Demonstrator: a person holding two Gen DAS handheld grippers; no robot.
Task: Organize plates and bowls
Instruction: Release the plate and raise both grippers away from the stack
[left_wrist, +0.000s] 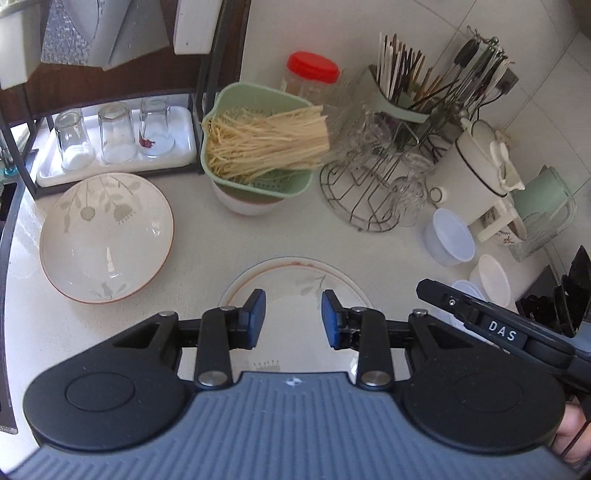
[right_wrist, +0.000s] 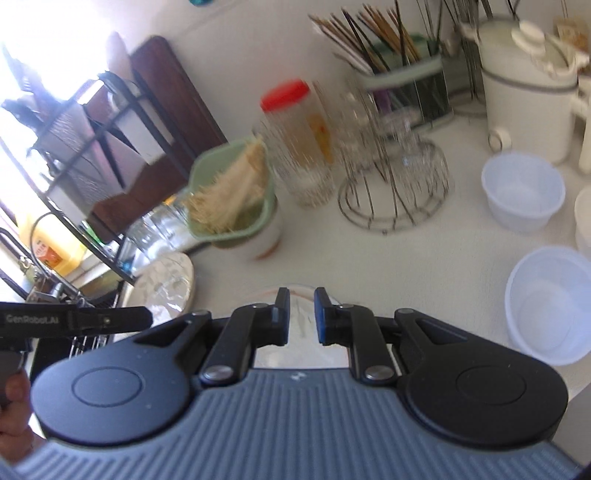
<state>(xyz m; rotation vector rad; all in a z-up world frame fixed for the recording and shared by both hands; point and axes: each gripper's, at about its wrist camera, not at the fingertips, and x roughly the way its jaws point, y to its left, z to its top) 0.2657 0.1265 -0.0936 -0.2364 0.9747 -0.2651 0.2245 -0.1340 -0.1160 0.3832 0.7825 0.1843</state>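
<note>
A flat floral plate (left_wrist: 295, 284) with a thin red rim lies on the white counter directly under my left gripper (left_wrist: 293, 317), which is open and empty above it. A deep leaf-patterned bowl (left_wrist: 107, 236) sits to its left. My right gripper (right_wrist: 300, 314) hovers over the same plate (right_wrist: 301, 321), its jaws a narrow gap apart and holding nothing. The patterned bowl (right_wrist: 166, 284) shows at the left in the right wrist view. Three white plastic bowls stand at the right: one (right_wrist: 522, 192), one (right_wrist: 550, 302), and one (left_wrist: 448, 236) in the left wrist view.
A green colander of dry noodles (left_wrist: 258, 147) sits on a white bowl behind the plate. A wire glass rack (left_wrist: 373, 184), chopstick holder (left_wrist: 402, 92), red-lidded jar (left_wrist: 312, 74), white kettle (left_wrist: 476, 166) and a tray of upturned glasses (left_wrist: 114, 136) line the back. A sink rack (right_wrist: 74, 332) is left.
</note>
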